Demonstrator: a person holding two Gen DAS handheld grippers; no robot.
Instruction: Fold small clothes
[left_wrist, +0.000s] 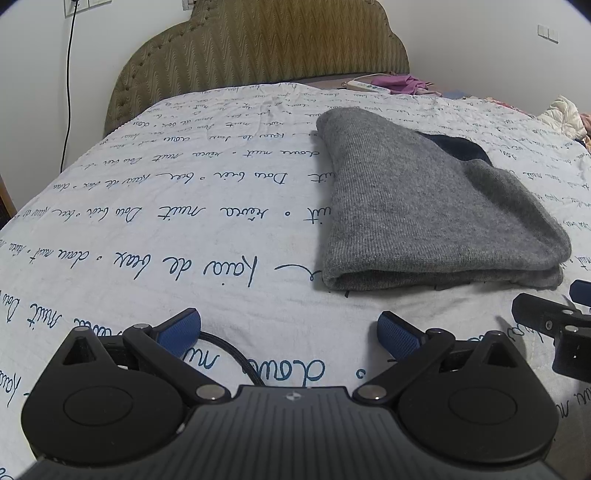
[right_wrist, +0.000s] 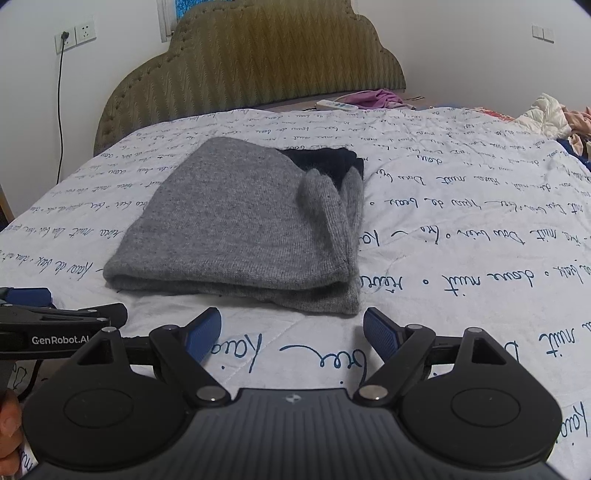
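A grey knitted garment (right_wrist: 240, 225) is seen folded into a thick, flat bundle, and it lies on the bed cover (right_wrist: 461, 236), a white one printed with dark blue handwriting. A dark navy piece (right_wrist: 328, 160) is partly hidden under the far edge of the grey bundle. At the right side of the bundle, two narrow grey flaps (right_wrist: 332, 206) are laid over each other.

The right tool (right_wrist: 291, 334) is held just in front of the near edge of the garment, with its blue pads (right_wrist: 380, 338) spread wide and nothing between them. The left tool (left_wrist: 288, 332) is placed beside it, to the left of the garment's near corner, also spread and empty; a black braided cable (left_wrist: 236, 354) is seen on the cover between its fingers.

Behind the cover, an olive padded headboard (right_wrist: 258, 59) stands against a white wall. A white power strip (right_wrist: 338, 105) and some purple cloth (right_wrist: 376, 98) are lying near the headboard, and crumpled pale clothes (right_wrist: 546, 118) are heaped at the far right.
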